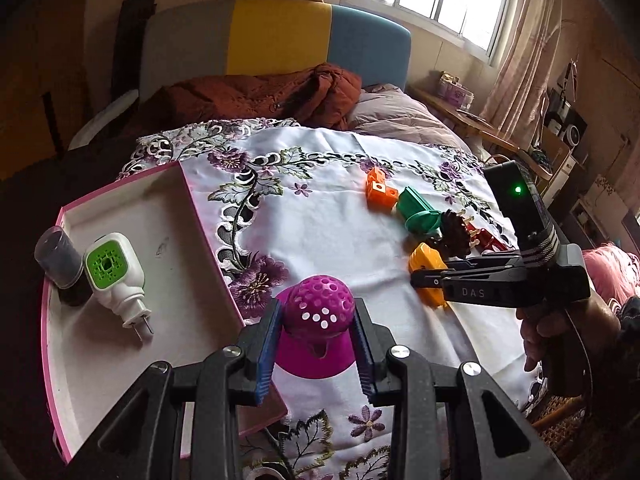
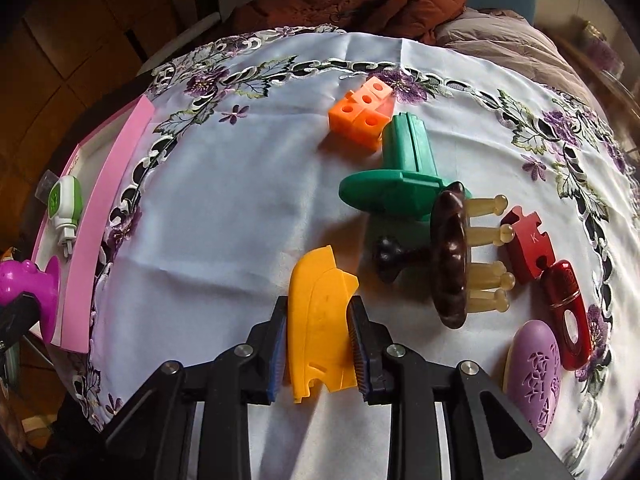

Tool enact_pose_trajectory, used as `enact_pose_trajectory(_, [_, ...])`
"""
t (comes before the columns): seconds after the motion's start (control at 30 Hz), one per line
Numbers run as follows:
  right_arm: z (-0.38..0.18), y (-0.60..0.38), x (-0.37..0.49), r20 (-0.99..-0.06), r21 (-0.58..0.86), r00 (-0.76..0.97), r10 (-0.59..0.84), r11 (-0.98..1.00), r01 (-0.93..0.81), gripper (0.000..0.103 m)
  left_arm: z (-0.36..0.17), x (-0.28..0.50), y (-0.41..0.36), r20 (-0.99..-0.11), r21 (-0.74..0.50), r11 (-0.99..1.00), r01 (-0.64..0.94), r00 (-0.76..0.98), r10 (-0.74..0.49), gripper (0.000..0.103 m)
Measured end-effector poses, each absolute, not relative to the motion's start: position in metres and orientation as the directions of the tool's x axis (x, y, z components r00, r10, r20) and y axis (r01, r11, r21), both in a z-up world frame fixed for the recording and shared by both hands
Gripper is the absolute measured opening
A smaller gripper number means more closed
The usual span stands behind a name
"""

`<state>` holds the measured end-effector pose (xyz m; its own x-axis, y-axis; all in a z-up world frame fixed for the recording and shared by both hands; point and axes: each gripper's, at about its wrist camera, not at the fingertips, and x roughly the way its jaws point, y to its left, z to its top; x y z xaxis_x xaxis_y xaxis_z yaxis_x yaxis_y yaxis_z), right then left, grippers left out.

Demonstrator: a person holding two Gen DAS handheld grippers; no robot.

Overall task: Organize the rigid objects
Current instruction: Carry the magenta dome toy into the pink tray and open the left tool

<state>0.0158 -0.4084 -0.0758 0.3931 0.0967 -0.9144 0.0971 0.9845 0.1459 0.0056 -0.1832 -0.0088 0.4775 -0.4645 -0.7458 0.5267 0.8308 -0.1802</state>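
Observation:
In the left wrist view my left gripper (image 1: 317,309) is shut on a magenta perforated ball (image 1: 320,304) with a flared base, held just right of the pink box (image 1: 120,196), over the cloth. The box's white inside holds a green-and-white plug-in device (image 1: 114,272) and a dark capped jar (image 1: 60,260). My right gripper (image 2: 318,306) is shut on a yellow plastic piece (image 2: 320,320) that lies on the floral cloth; the same gripper (image 1: 424,280) appears in the left wrist view.
An orange cube block (image 2: 360,114), a green flanged piece (image 2: 400,168), a brown pegged massager (image 2: 452,260), a red puzzle piece (image 2: 528,248), a red oblong case (image 2: 568,316) and a purple oval (image 2: 534,376) lie on the cloth. A brown jacket (image 1: 260,96) lies behind.

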Motion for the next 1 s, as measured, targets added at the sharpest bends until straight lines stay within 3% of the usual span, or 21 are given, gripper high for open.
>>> enact_pose_trajectory(0.5, [-0.076, -0.401, 0.018, -0.918, 0.083, 0.393, 0.055, 0.995, 0.056, 0.028, 0.007, 0.109, -0.111, -0.729, -0.294, 0.901, 0.320, 0.534, -0.428, 0.034])
enact_pose_trajectory(0.93, [-0.075, -0.400, 0.019, -0.917, 0.076, 0.395, 0.051, 0.996, 0.046, 0.028, -0.048, 0.185, -0.112, -0.831, -0.286, 0.939, 0.190, 0.438, -0.342, 0.034])
enact_pose_trajectory(1.0, [-0.075, -0.400, 0.018, -0.917, 0.075, 0.395, 0.051, 0.996, 0.046, 0.028, -0.051, 0.187, -0.112, -0.836, -0.270, 0.944, 0.187, 0.440, -0.327, 0.038])
